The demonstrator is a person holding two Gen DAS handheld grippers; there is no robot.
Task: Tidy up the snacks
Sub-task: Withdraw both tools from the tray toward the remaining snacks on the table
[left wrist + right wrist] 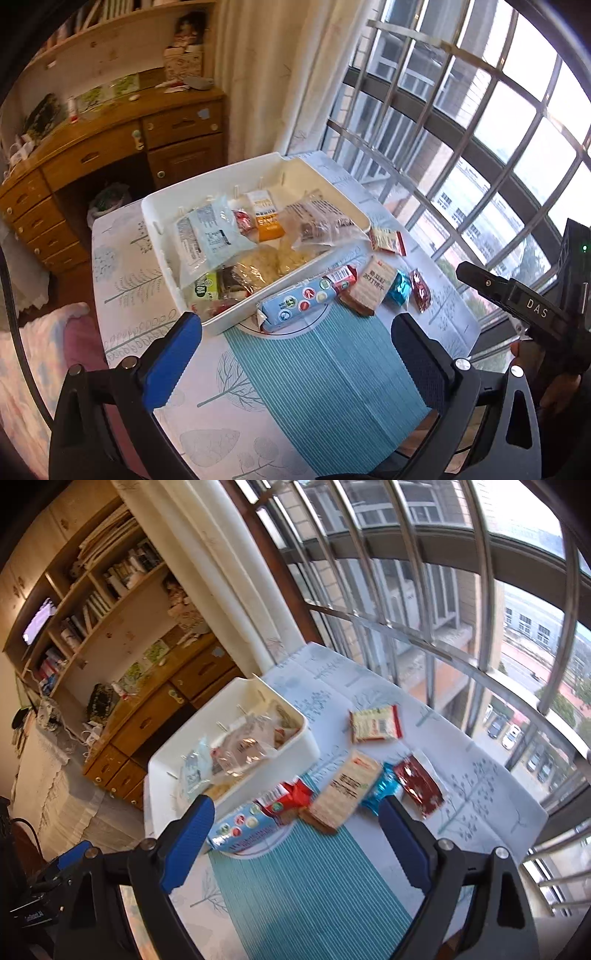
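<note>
Window bars and a pale curtain back the desk [122, 280], which wears a tree-print cloth. On it, a white bin [258, 168] holds several snack packets. Loose snacks lie just beside its near wall: a blue roll [295, 304], a beige pack [373, 284], a red sachet [421, 290]. My left fingers [295, 365] and right fingers [291, 843] stand wide apart above the cloth, holding nothing.
</note>
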